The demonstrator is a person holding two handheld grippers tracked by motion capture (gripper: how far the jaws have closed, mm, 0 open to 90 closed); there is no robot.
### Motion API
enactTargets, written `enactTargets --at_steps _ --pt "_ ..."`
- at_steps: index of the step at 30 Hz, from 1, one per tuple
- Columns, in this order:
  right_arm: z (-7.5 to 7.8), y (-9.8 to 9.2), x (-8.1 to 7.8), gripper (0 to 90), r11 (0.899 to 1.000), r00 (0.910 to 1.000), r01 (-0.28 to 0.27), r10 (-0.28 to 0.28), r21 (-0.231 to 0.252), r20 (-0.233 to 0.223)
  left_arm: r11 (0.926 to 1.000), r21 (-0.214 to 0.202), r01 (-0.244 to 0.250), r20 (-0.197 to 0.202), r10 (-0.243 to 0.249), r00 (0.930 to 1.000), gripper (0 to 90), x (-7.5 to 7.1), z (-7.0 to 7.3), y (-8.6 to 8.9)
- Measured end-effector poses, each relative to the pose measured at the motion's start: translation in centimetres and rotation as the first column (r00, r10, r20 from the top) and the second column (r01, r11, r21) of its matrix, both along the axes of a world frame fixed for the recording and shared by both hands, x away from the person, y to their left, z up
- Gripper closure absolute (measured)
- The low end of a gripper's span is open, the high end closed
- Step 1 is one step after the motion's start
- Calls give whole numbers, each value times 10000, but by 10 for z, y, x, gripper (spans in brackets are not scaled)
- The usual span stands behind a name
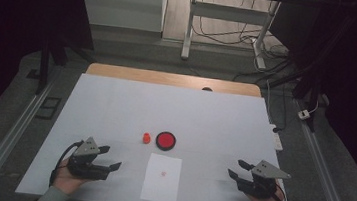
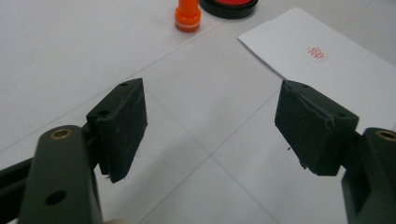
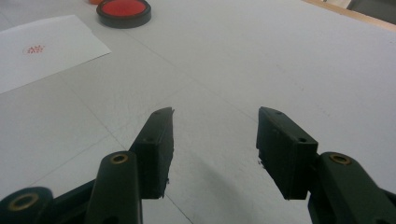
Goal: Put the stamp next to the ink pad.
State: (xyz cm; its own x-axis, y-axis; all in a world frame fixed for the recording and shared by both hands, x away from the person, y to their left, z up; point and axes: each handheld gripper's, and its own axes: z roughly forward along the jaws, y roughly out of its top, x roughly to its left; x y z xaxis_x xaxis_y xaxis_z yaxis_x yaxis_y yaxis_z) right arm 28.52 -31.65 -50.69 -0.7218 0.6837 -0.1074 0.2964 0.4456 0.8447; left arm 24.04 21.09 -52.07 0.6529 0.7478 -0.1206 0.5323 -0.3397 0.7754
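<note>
A small orange stamp [image 1: 146,138] stands upright on the white table sheet, just left of a round black pad with red ink [image 1: 165,140]. In front of them lies a white paper [image 1: 162,177] bearing a small red stamp mark [image 1: 163,173]. My left gripper [image 1: 110,157] rests low at the front left, open and holding nothing; in its own view the stamp [image 2: 187,15], the ink pad [image 2: 229,5] and the paper [image 2: 327,60] lie ahead. My right gripper [image 1: 237,169] sits at the front right, open and holding nothing, with the ink pad [image 3: 123,11] and paper [image 3: 42,49] far off to its left.
The white sheet [image 1: 115,109] covers a wooden table whose far edge [image 1: 174,78] shows beyond it. Metal rails run along both sides of the table. Table legs and cables stand on the floor behind.
</note>
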Motion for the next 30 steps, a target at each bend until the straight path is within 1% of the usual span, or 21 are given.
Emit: enactTargets --at_steps 1,3,8,12,20,30 --pt "0 0 0 458 10000 10000 8 -8 -76 -21 10000 -24 -36 -18 36 10000 254 0 -1 2" --pt "-1 -1 0 457 9999 10000 -67 67 -81 -10 10000 -42 -77 -32 77 10000 254 0 -1 4" --pt "-1 -2 0 458 10000 10000 -13 13 -72 17 9998 -173 -54 -76 53 10000 254 0 -1 5" --pt "-1 -3 0 458 10000 10000 22 -22 -32 -9 9998 -184 -57 -59 56 10000 254 0 -1 5" --pt "-2 -2 0 458 9999 10000 -4 4 -106 -3 9995 -296 -107 -98 104 9999 254 1 -1 7" --pt "-2 -2 0 457 9999 10000 -15 15 -103 7 9994 -313 -124 -148 119 9998 253 1 -1 7"
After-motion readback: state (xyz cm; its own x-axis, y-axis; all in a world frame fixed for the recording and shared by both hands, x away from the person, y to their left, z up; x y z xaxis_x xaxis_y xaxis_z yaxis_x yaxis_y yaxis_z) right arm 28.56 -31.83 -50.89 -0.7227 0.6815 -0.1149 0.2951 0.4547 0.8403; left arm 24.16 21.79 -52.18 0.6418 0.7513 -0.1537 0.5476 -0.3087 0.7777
